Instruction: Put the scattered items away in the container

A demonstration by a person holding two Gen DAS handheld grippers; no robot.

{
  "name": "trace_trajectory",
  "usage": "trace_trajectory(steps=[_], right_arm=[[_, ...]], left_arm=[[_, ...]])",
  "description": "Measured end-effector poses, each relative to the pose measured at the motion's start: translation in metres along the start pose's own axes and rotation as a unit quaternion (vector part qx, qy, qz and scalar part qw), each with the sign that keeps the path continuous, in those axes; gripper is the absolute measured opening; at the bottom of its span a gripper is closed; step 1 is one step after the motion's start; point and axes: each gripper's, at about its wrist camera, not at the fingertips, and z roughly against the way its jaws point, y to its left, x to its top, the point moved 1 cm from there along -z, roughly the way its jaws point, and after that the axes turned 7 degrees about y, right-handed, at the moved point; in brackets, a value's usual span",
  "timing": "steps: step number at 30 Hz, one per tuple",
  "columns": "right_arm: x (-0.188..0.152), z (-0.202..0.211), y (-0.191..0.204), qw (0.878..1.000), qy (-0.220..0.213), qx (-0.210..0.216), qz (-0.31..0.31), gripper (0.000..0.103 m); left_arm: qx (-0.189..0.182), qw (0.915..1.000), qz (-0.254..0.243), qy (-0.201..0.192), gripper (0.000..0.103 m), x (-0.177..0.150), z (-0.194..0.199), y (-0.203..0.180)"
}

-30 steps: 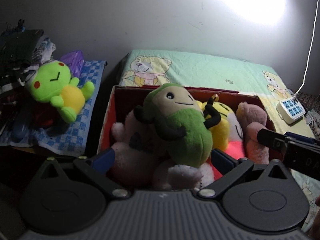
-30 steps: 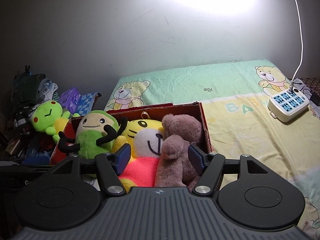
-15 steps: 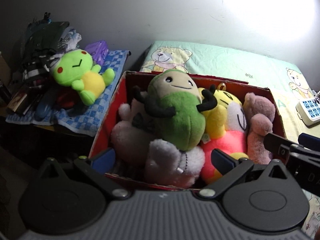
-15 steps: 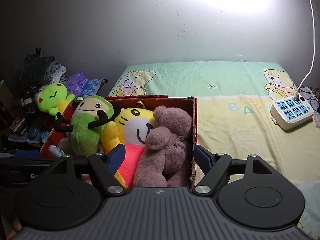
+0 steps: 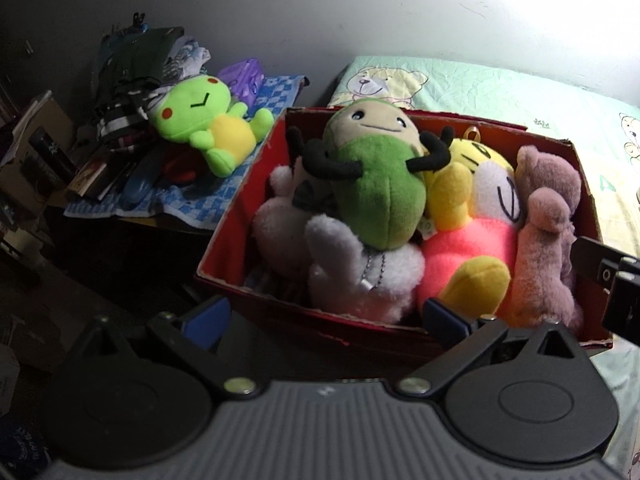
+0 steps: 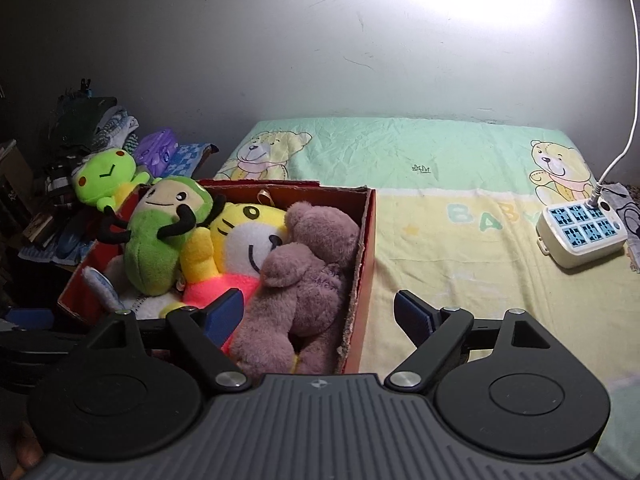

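A red cardboard box [image 5: 240, 216] on the bed holds a green bean plush [image 5: 376, 192], a yellow tiger plush [image 5: 472, 216], a brown bear [image 5: 544, 240] and a white plush [image 5: 360, 276]. A bright green frog plush [image 5: 204, 120] lies outside it on a blue checked cloth to the left. My left gripper [image 5: 324, 316] hangs open before the box's near wall, holding nothing. My right gripper [image 6: 320, 312] is over the box's right end [image 6: 366, 264]. Its jaws are opening, wide of the brown bear [image 6: 308, 272], and the pads do not press it.
A white power strip [image 6: 580, 236] with a cable lies on the bedsheet [image 6: 440, 232] at the right. A dark pile of clothes and books [image 5: 120, 80] and a purple bag [image 5: 242, 78] crowd the side table left of the box.
The right jaws have spread apart off the brown bear and that gripper has shifted right. The left gripper has drawn back and tilted down, so the whole box shows.
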Motion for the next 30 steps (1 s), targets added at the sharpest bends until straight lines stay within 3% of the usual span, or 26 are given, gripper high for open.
trace_trajectory(steps=[5, 11, 17, 30], right_arm=[[-0.006, -0.001, -0.003, 1.000, 0.020, 0.007, 0.001, 0.081], [-0.002, 0.000, -0.004, 0.999, 0.023, 0.008, -0.031, 0.081], [-0.001, 0.012, 0.004, 0.999, 0.018, -0.016, -0.023, 0.081], [-0.048, 0.007, 0.000, 0.987, 0.064, -0.068, -0.129, 0.081]], left_arm=[[-0.010, 0.9997, -0.006, 0.024, 0.102, -0.007, 0.002, -0.001], [-0.023, 0.9992, -0.028, -0.013, 0.102, 0.003, 0.011, 0.003], [-0.079, 0.9949, -0.063, 0.008, 0.102, -0.003, 0.010, 0.013], [-0.129, 0.9797, -0.136, 0.070, 0.102, -0.040, -0.032, 0.010]])
